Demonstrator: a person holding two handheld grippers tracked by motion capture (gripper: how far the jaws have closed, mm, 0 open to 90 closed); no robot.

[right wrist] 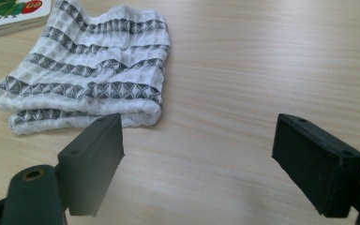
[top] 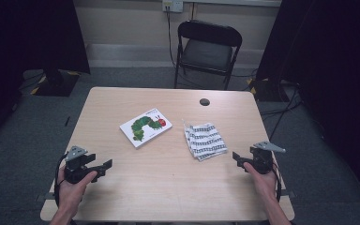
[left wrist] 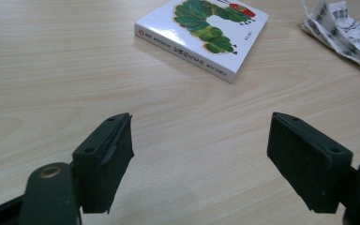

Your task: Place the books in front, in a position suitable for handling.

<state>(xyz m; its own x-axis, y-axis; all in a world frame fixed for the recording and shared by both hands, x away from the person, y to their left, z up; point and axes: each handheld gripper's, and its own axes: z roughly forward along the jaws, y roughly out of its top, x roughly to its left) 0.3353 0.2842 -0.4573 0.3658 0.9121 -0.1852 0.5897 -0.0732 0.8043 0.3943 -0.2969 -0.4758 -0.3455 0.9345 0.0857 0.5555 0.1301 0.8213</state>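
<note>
- Two grippers, both jaws spread wide, nothing held or touched.
- left gripper (top: 104, 167) low over bare worktop (top: 168, 187), book (top: 146, 126) well ahead.
- right gripper (top: 237, 157) near folded striped cloth (top: 205, 140), not touching.
- Book and cloth lie mid-worktop, apart.

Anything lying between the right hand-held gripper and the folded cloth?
No. In the right gripper view, bare tabletop separates the open right hand-held gripper from the folded cloth.
</note>
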